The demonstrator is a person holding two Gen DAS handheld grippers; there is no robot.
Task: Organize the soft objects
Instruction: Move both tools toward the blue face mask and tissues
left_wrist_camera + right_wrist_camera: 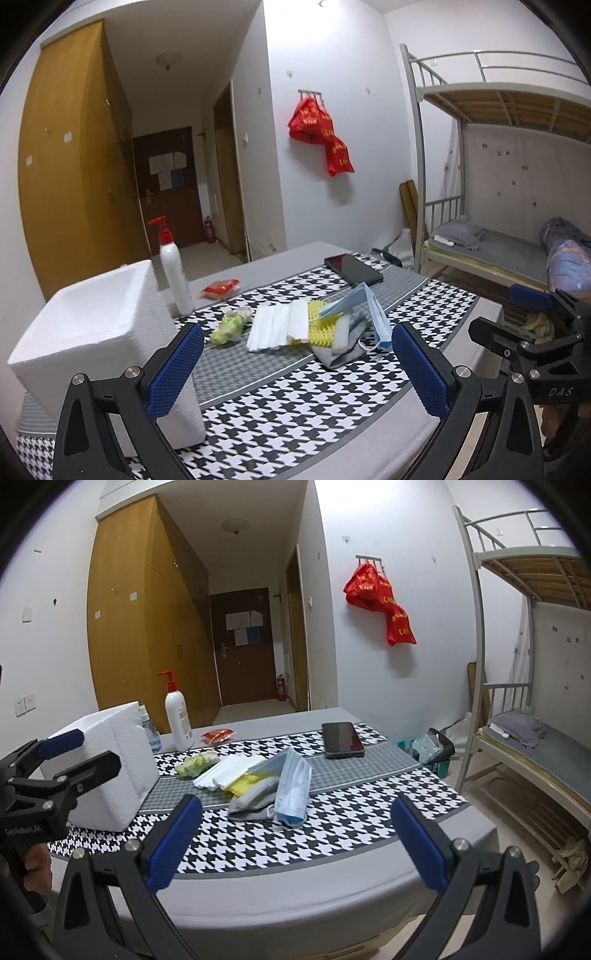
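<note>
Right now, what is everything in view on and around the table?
foam box: 1, white, table's left end
pump bottle: 1, white, red pump, behind box
red packet: 1, beside bottle
green packet: 1, mid-table
white folded sheets: 1 stack, centre
yellow pad: 1, in pile
grey cloth: 1, under pile
blue face mask: 1, atop pile
phone: 1, black, far edge
red bags: several, wall hook
bunk bed: 1, right
left tongs: open
right tongs: open
</note>
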